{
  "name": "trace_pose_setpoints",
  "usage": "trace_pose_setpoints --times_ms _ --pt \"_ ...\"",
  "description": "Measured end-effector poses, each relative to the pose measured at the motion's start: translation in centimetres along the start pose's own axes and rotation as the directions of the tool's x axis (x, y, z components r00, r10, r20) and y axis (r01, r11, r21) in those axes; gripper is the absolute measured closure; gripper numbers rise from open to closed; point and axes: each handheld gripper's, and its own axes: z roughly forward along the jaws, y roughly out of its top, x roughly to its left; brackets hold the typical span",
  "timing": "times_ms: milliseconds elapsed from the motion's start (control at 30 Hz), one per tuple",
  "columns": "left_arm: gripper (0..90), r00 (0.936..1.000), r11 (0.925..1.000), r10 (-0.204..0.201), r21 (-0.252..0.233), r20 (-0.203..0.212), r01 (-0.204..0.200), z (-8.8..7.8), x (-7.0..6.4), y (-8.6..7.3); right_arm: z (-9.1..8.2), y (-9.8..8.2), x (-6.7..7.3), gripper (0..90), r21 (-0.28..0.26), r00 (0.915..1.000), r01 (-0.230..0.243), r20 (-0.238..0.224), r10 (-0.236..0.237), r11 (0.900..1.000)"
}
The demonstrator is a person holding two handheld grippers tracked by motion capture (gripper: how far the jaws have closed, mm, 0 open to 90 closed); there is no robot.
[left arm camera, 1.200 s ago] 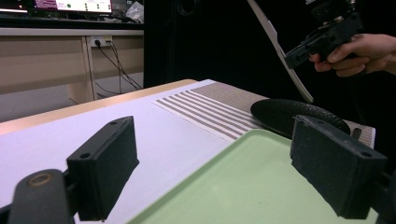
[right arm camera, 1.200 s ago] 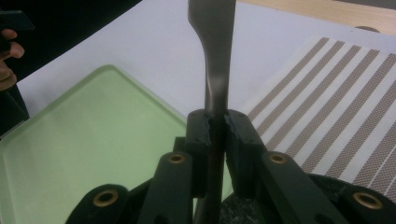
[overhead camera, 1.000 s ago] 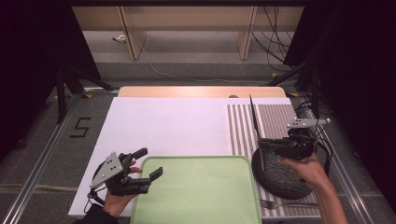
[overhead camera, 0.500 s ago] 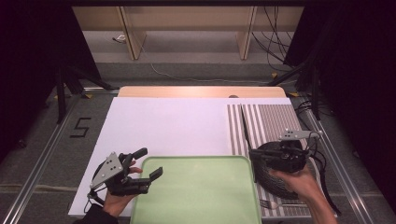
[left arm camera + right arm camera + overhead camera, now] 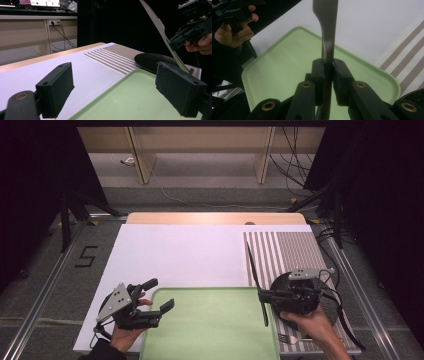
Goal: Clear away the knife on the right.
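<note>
Two grippers in play: right gripper clamps a knife mid-length, lifted over the green tray's right edge, likely for placing there, while left gripper waits with jaws apart at the tray's left corner.

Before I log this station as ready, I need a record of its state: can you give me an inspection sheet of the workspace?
Surface: white table top with a striped placemat at its right.
Job's things: green tray near the front edge; knife clamped over the tray's right rim; black plate and fork on the placemat.
Clutter: nothing seen.
Grippers: left gripper open, at the tray's left edge, holding nothing; right gripper shut on the knife.
Cables: leads run on the floor behind the table; a bundle hangs at the far right.
Surroundings: wooden shelving behind; dark curtains at both sides.
</note>
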Motion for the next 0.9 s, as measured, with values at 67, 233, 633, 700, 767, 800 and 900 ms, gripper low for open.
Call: trace_pose_setpoints --times_ms 67,233,633,700,767,800,900 --pt "14.5 1.0 1.0 -0.002 0.0 -0.002 0.002 0.0 0.0 0.0 0.2 -0.3 0.4 80.5 0.01 1.0 -0.007 -0.001 0.007 1.0" --pt "14.5 1.0 1.0 -0.002 -0.001 -0.005 0.002 0.0 0.0 0.0 0.8 -0.7 0.9 80.5 0.034 0.9999 -0.01 0.007 0.01 0.999" --pt "14.5 0.9999 1.0 0.002 -0.004 -0.013 -0.002 -0.1 0.1 0.0 2.1 -1.9 2.2 80.5 0.087 0.9998 -0.02 0.007 0.02 0.996" --pt "14.5 0.9999 1.0 0.001 -0.006 -0.015 -0.001 -0.1 0.1 0.0 2.2 -2.2 2.6 80.4 0.098 0.9998 -0.021 0.008 0.021 0.995" --pt "14.5 0.9999 1.0 0.002 -0.006 -0.016 -0.002 -0.1 0.1 0.0 2.2 -2.3 2.7 80.4 0.101 0.9998 -0.021 0.01 0.02 0.995" --pt "14.5 0.9999 1.0 0.003 -0.006 -0.016 -0.003 -0.1 0.1 0.0 2.3 -2.5 2.8 80.5 0.106 0.9998 -0.019 0.013 0.017 0.994" --pt "14.5 0.9998 1.0 0.005 -0.007 -0.018 -0.005 -0.1 0.1 0.0 2.4 -2.8 3.2 80.4 0.124 0.9997 -0.018 0.017 0.016 0.992"
